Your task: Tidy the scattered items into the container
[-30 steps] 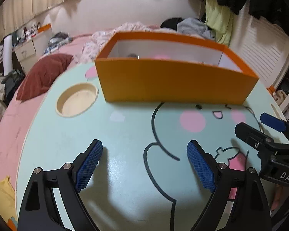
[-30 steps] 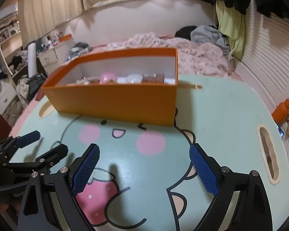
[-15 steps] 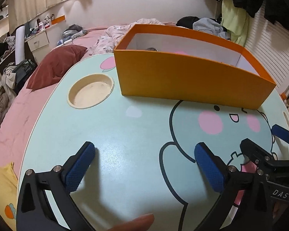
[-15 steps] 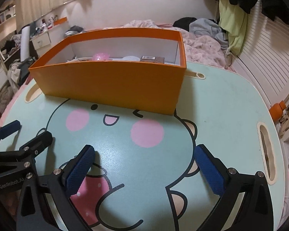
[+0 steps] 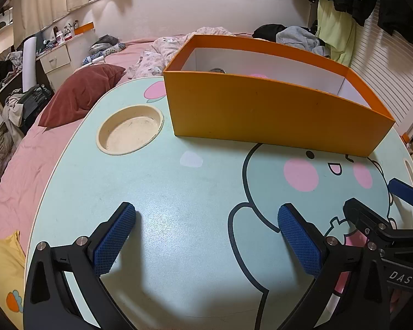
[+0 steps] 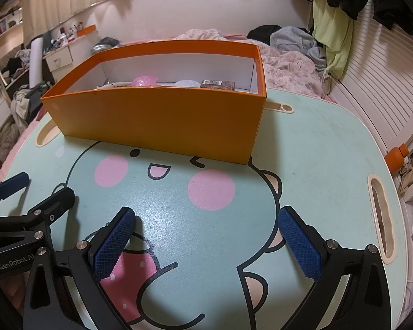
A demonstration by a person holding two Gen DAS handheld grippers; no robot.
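An orange box (image 5: 272, 115) with a white inside stands at the back of the mint cartoon table (image 5: 179, 220); it also shows in the right wrist view (image 6: 157, 115). Inside lie a pink round thing (image 6: 143, 80), a pale round thing (image 6: 187, 83) and a brown packet (image 6: 218, 84). My left gripper (image 5: 206, 236) is open and empty over the table's front. My right gripper (image 6: 206, 239) is open and empty beside it. Each gripper shows in the other's view, the right one (image 5: 380, 214) and the left one (image 6: 27, 195).
A round cup recess (image 5: 130, 129) sits left of the box. A slot handle (image 6: 381, 216) is cut near the table's right edge. A bed with a red pillow (image 5: 79, 93) and clothes lies behind. An orange bottle (image 6: 396, 156) stands off the right side.
Both grippers have risen and drawn back slightly, so more of the box's inside shows. Both stay open and empty.
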